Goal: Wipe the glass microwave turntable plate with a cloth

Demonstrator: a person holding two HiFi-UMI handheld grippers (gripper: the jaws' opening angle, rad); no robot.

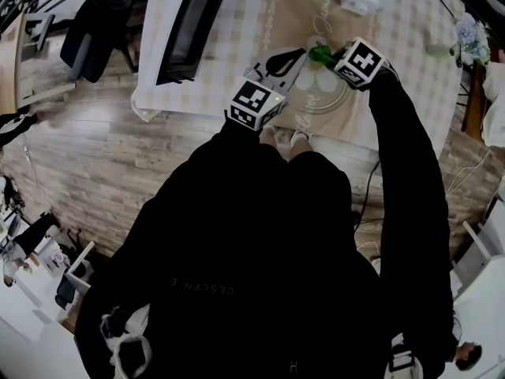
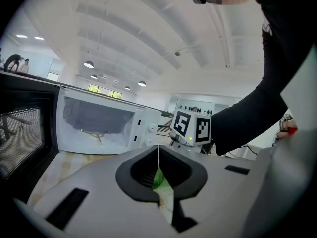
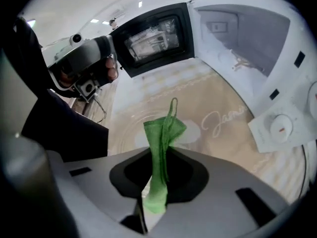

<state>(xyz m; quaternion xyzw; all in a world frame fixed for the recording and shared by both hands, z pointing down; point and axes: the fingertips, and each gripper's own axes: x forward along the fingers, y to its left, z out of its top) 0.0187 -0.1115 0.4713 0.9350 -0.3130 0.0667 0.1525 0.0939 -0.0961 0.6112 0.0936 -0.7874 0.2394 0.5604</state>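
Glass plate (image 1: 332,110) lying flat, green cloth (image 3: 161,148) bunched

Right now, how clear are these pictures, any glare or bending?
Head view: strong fisheye bend, plate faint against the tablecloth. Right gripper view: cloth clear in the right claw, plate only a pale ring, corners dark. Left gripper view: bright ceiling lamps, black corners.

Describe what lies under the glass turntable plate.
The beige checked tablecloth shows through the glass plate. The green cloth, held in the right gripper, hides the part of the plate behind it.
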